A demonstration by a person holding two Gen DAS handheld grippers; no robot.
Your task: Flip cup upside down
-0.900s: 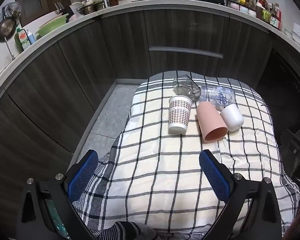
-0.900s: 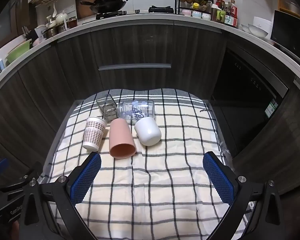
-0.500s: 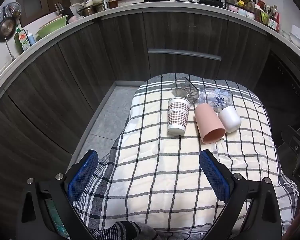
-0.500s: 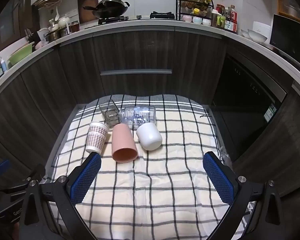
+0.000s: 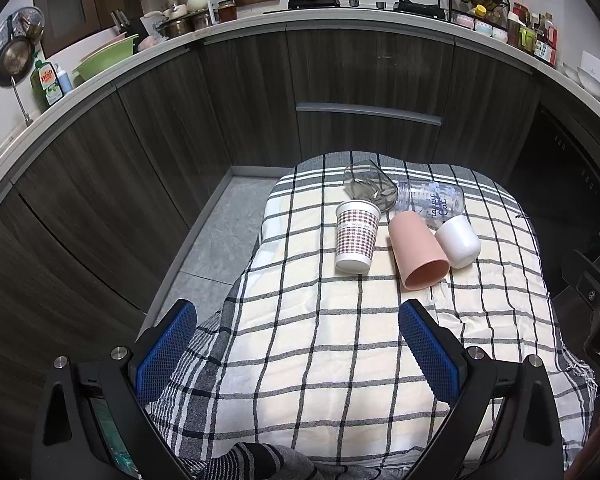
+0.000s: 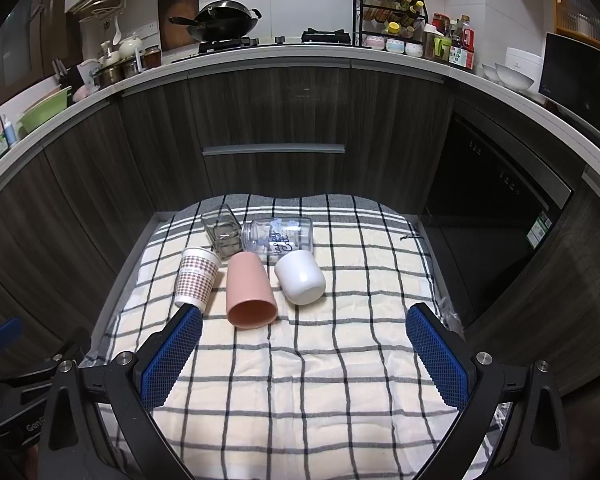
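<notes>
Lying on its side on the checked cloth (image 6: pixel 300 360), the pink cup (image 6: pixel 249 294) points its open mouth toward the cameras, between an upright checkered paper cup (image 6: pixel 196 276) and a tipped white cup (image 6: pixel 301 277). Behind them lie a square smoky glass (image 6: pixel 223 230) and a clear printed jar (image 6: pixel 280 236). The left gripper (image 5: pixel 298 344) and the right gripper (image 6: pixel 304 352) both hover with jaws spread wide, holding nothing, short of the cups.

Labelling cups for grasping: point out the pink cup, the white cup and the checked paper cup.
pink cup (image 6: pixel 247 280), right wrist view, side wall.
white cup (image 6: pixel 300 276), right wrist view, side wall.
checked paper cup (image 5: pixel 356 236), left wrist view, patterned side.
</notes>
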